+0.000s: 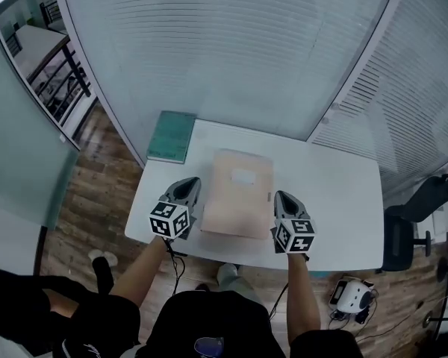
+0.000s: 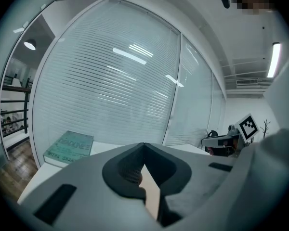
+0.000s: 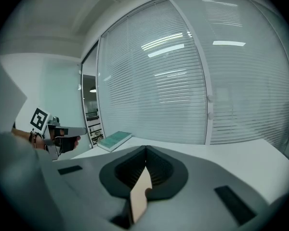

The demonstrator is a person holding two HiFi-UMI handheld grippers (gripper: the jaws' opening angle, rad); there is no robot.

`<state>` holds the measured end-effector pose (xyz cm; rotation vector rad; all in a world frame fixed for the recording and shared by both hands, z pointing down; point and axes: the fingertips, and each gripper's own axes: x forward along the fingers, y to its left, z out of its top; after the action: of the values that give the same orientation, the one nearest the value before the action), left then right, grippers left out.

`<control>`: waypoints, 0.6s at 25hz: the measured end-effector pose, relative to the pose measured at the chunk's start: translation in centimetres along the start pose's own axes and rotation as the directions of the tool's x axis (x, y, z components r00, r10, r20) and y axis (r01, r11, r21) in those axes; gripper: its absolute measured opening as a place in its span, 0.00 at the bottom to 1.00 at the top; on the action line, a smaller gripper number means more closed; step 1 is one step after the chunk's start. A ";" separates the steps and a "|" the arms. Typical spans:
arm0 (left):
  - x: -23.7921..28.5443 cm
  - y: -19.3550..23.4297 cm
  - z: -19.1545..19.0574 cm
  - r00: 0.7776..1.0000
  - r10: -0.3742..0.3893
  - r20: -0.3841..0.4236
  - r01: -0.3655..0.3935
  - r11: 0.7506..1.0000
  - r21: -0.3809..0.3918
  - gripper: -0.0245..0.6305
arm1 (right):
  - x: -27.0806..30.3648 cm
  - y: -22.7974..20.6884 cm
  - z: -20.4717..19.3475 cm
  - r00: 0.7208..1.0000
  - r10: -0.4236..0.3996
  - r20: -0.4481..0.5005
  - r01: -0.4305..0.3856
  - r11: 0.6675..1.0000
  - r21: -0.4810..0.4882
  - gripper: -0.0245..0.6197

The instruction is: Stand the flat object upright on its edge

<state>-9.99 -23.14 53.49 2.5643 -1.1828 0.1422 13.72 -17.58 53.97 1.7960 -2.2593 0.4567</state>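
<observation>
Head view: we are bracketing the flat object point(image 1: 237, 203) between left claw point(image 1: 190, 185) and right claw point(image 1: 283, 197), both shut and empty, ready to tip it upright.

Your head camera looks steeply down from above your arms on the table point(image 1: 343, 200), the left gripper point(image 1: 189, 186) and the right gripper point(image 1: 284, 198). Each gripper camera rides low, close behind its jaws, facing about level toward the blinds point(image 2: 115, 81). All three share the green book point(image 1: 172, 136), seemingly at the table's far-left corner.
</observation>
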 end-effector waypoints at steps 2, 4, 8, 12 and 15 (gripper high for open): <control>0.6 -0.1 -0.5 1.000 -0.002 -0.017 0.002 1.000 0.004 0.07 | 0.3 -0.6 -0.6 1.000 -0.004 -0.016 0.004 1.000 0.006 0.07; 1.1 -0.1 -1.2 0.999 -0.005 -0.038 0.005 1.000 0.003 0.07 | 0.7 -1.1 -1.6 0.999 -0.006 -0.042 0.006 1.000 0.010 0.07; 2.3 -0.2 -3.2 0.996 -0.022 -0.090 0.020 1.000 -0.021 0.07 | 1.4 -2.2 -4.5 0.994 -0.008 -0.109 0.011 1.000 0.019 0.07; 3.2 -0.2 -5.5 0.987 -0.030 -0.155 0.027 0.999 -0.021 0.07 | 2.2 -3.2 -6.9 0.987 -0.009 -0.163 0.013 1.000 0.026 0.07; 3.6 -0.1 -7.3 0.980 -0.034 -0.198 0.028 0.999 -0.032 0.07 | 2.8 -3.5 -8.2 0.982 0.009 -0.186 -0.003 0.999 0.034 0.07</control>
<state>-7.29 -23.33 61.17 2.4749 -1.0624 0.3625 16.30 -17.76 62.88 1.6855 -2.1419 0.6393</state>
